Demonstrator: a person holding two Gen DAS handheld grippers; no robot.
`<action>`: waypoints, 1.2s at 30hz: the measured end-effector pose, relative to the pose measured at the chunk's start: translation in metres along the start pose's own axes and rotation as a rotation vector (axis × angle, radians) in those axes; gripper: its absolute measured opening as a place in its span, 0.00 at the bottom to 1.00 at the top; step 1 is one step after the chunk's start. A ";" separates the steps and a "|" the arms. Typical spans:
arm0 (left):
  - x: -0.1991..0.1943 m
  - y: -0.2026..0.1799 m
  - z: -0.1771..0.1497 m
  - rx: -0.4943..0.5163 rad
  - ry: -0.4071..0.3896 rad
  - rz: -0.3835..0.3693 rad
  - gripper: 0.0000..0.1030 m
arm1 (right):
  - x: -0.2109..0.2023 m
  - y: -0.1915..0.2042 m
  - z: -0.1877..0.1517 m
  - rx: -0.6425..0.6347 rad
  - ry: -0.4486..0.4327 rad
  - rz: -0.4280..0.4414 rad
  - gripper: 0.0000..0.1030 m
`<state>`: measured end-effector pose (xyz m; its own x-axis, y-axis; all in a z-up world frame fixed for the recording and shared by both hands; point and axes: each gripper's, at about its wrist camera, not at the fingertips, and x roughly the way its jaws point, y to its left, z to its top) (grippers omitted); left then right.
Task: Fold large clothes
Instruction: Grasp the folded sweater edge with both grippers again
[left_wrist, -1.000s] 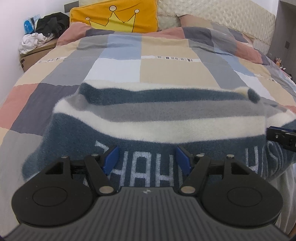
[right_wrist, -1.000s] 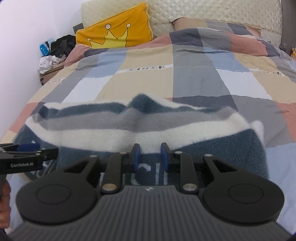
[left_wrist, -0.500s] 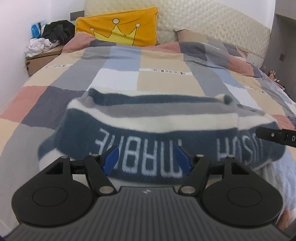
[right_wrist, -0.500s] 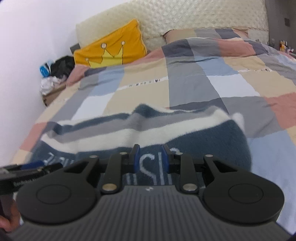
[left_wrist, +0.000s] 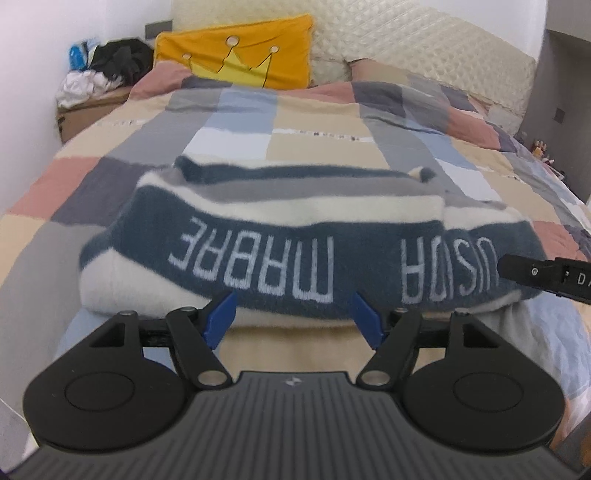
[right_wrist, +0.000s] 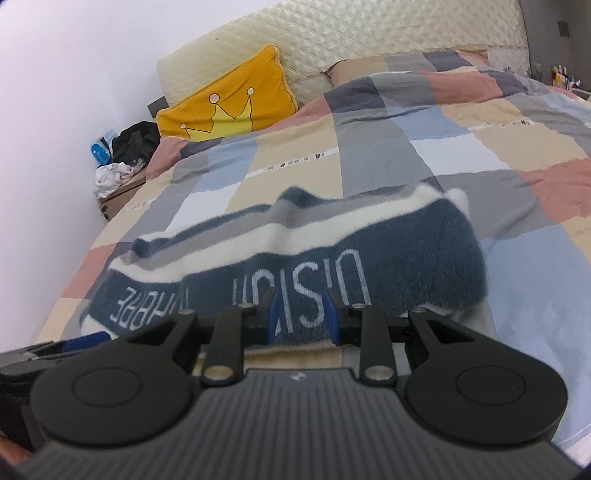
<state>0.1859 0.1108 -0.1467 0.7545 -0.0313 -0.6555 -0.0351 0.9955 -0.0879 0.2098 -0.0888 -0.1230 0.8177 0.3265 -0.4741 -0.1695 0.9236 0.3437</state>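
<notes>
A fluffy striped garment (left_wrist: 295, 236), dark blue, white and grey with white lettering, lies folded in a thick bundle on the checked bed cover (left_wrist: 236, 122); it also shows in the right wrist view (right_wrist: 332, 251). My left gripper (left_wrist: 293, 319) is open, its blue fingertips at the bundle's near edge, holding nothing. My right gripper (right_wrist: 302, 314) is partly open at the near edge of the bundle's right end, its blue pads apart with no cloth between them. The right gripper's body shows at the right edge of the left wrist view (left_wrist: 546, 275).
A yellow crown pillow (left_wrist: 236, 59) leans on the quilted headboard (left_wrist: 424, 48). A bedside box with clothes and a blue bottle (left_wrist: 96, 77) stands at far left by the wall. The bed's near edge lies just under the grippers.
Both grippers pulled back toward the bed's near edge and tilted up. The right gripper's pads have parted a little. The bundle looks rolled further, with its lettering now fully showing.
</notes>
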 end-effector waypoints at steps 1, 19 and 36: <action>0.005 0.002 -0.001 -0.014 0.003 0.002 0.76 | 0.004 -0.002 -0.001 0.018 0.008 0.007 0.36; 0.066 0.128 -0.034 -0.865 0.131 -0.186 0.85 | 0.038 -0.002 -0.016 0.176 0.114 0.184 0.37; 0.097 0.164 -0.038 -1.068 0.009 -0.227 0.58 | 0.091 0.032 -0.050 0.488 0.314 0.466 0.87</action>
<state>0.2283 0.2677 -0.2532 0.8107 -0.2088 -0.5469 -0.4498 0.3757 -0.8103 0.2513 -0.0196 -0.1953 0.5126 0.7722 -0.3754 -0.1368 0.5051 0.8521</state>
